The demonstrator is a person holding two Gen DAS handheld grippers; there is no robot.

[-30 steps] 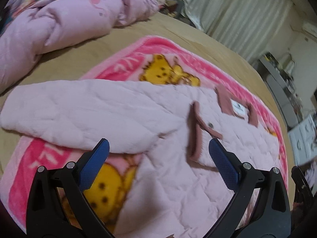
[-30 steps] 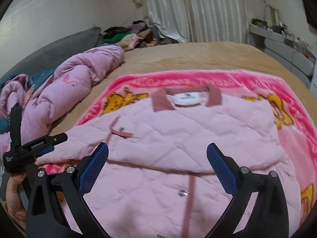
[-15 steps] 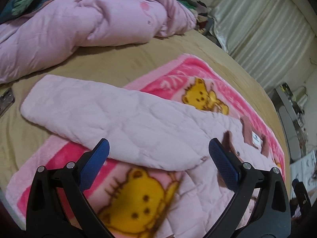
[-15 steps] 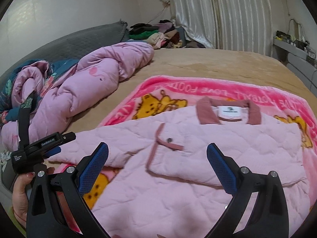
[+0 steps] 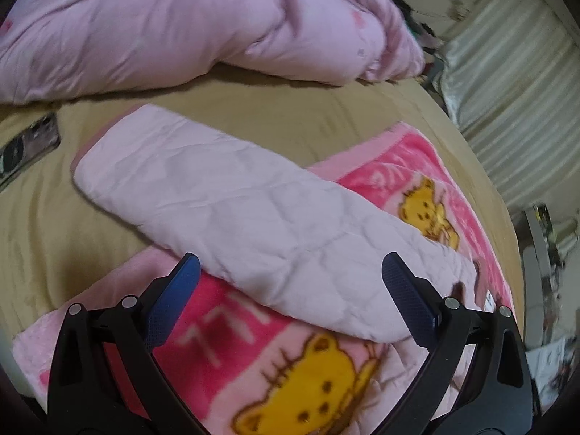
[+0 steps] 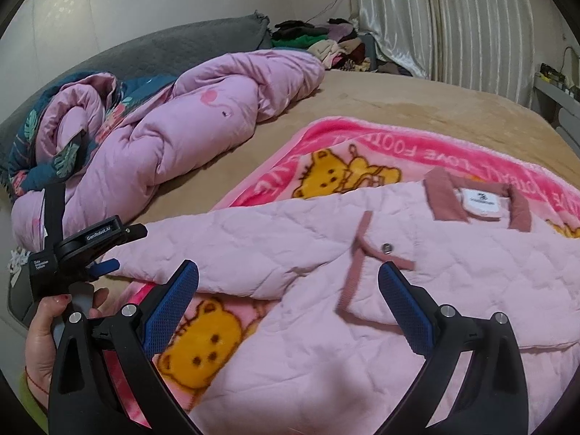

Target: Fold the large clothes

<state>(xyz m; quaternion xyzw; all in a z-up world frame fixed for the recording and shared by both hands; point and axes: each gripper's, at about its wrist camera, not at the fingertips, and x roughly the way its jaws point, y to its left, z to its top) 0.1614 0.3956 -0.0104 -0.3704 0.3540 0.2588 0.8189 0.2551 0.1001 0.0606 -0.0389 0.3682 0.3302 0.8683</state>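
One pink quilted jacket [image 6: 417, 272] lies spread face-up on one pink blanket [image 6: 362, 141] printed with yellow bears, and the blanket lies on the tan bed [image 6: 417, 98]. In the right wrist view three bear prints show in full, and part of a fourth sits at the right edge beside the jacket's dark pink collar [image 6: 444, 195]. One metal snap [image 6: 387, 247] shows on the front placket. One sleeve [image 5: 232, 214] stretches out from the body, its cuff reaching past the blanket's edge onto the bed sheet.

There are two hand-held grippers. The left hand-held gripper [image 5: 290, 290] hovers just above the sleeve with its two blue-padded fingers spread wide, holding nothing; a person's hand [image 6: 47, 337] grips its handle. The right hand-held gripper [image 6: 288, 304] is likewise spread wide over the jacket's front and holds nothing.

One bunched pink duvet [image 6: 188, 119] lies along the far side of the bed, well apart from the jacket. One phone [image 5: 29, 145] rests on the sheet near the sleeve's cuff. A pile of clothes [image 6: 322, 41] sits by the curtain [image 6: 453, 18].
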